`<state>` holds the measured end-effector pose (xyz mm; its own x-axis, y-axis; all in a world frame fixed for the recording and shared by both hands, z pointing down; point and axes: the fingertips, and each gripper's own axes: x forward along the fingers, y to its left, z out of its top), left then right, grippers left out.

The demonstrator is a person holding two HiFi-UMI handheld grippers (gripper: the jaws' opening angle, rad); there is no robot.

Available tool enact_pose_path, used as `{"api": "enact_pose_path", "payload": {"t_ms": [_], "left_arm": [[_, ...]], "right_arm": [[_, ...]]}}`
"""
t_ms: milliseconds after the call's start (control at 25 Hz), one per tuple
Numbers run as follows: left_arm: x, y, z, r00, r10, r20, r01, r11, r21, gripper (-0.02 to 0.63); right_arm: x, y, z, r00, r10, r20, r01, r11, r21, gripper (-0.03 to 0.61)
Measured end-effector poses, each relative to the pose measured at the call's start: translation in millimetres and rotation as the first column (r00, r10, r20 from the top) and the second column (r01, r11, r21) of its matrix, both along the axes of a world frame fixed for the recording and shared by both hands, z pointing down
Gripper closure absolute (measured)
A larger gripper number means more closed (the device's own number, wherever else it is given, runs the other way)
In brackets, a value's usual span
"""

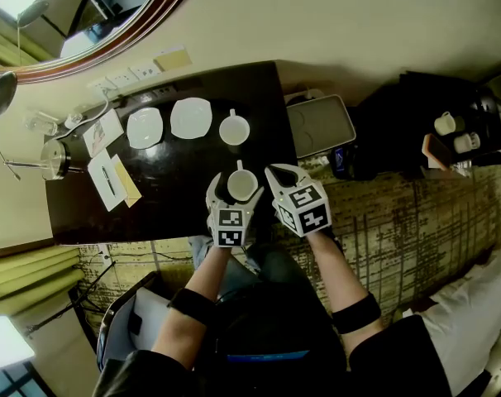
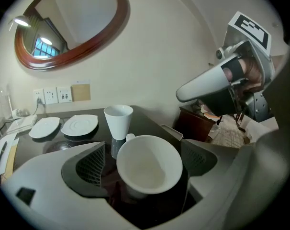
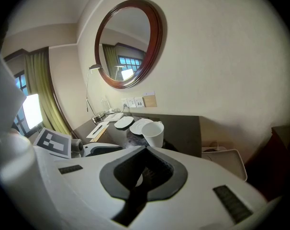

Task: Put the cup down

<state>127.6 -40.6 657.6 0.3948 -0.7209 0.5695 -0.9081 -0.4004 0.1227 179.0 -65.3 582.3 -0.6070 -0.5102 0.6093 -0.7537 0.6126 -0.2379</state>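
Observation:
A white cup [image 1: 240, 184] stands on the dark table [image 1: 168, 197] between the jaws of my left gripper [image 1: 236, 192]. In the left gripper view the cup [image 2: 149, 164] fills the gap, with a sliver of space showing at each pad, so that gripper [image 2: 145, 163] is open around it. My right gripper [image 1: 273, 172] hangs just right of the cup, shut and empty; its view shows the jaws [image 3: 141, 175] closed together. A second white cup [image 1: 234, 129] stands farther back, also seen as the cup [image 2: 118, 121] and the cup [image 3: 153, 134].
Two white saucers [image 1: 191, 117] [image 1: 144, 127] lie left of the far cup. A notepad with a pen [image 1: 108, 180] and a metal pot [image 1: 54, 157] sit at the table's left end. A white tray [image 1: 321, 126] is off the table's right edge. An oval mirror [image 1: 93, 15] hangs on the wall.

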Motion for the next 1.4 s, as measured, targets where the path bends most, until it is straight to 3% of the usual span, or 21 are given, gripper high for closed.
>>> {"api": "enact_pose_path", "payload": {"t_ms": [360, 760, 1120, 1400], "left_arm": [[-53.2, 27.3, -49.4, 0.999, 0.024, 0.023, -0.024, 1.0, -0.008, 0.129], [-148.9, 33.5, -122.8, 0.999, -0.052, 0.012, 0.051, 0.996, 0.075, 0.468], [-233.8, 44.0, -153.2, 0.987, -0.158, -0.021, 0.159, 0.985, 0.067, 0.612], [-289.8, 43.1, -161.5, 0.973, -0.231, -0.018, 0.231, 0.973, 0.026, 0.612]], "right_arm": [[-19.6, -6.2, -37.0, 0.997, 0.033, 0.077, -0.035, 0.999, 0.024, 0.578], [-74.2, 4.8, -69.6, 0.993, 0.004, 0.114, -0.009, 0.999, 0.046, 0.578], [-131.4, 10.6, -80.5, 0.993, -0.061, 0.096, 0.056, 0.997, 0.055, 0.578], [-170.4, 15.2, -83.1, 0.99, -0.115, 0.082, 0.11, 0.992, 0.061, 0.578]]}}
